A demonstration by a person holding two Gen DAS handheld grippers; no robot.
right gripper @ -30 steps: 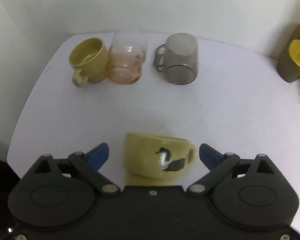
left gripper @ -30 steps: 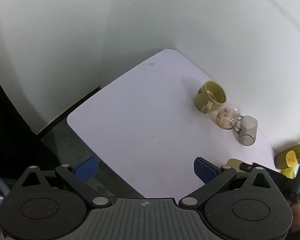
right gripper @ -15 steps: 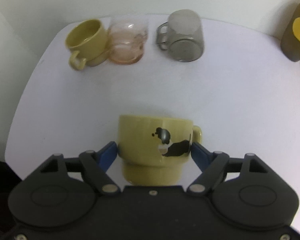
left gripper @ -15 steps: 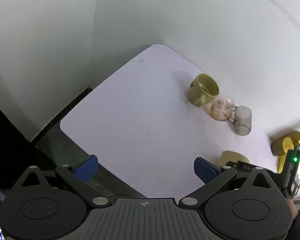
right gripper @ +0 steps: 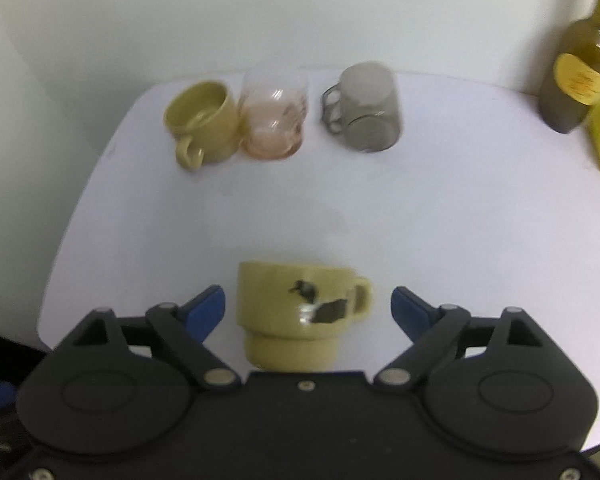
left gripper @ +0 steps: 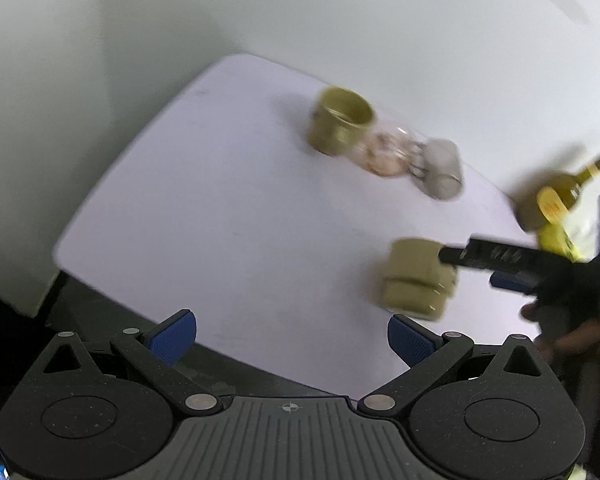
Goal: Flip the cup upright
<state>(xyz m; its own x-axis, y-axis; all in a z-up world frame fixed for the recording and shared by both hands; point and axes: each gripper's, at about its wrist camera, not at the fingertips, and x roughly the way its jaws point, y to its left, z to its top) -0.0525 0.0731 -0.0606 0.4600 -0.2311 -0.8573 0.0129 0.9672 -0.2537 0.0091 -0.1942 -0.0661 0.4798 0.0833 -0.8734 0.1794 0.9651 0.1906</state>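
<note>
- The yellow mug (right gripper: 300,316) looks like glazed ceramic, faintly glossy.
- The pink glass (right gripper: 274,118) is clear and shiny.
- The grey mug (right gripper: 370,108) is translucent.
- The table (right gripper: 460,220) is smooth and matt.

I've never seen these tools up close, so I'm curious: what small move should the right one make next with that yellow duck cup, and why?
Probably close the fingers on the duck cup. The right gripper is open with the cup sitting between its two fingers, neither one touching it. The cup is not upright yet: its narrow base faces the gripper and no opening shows. It must be gripped before it can be turned.
</note>
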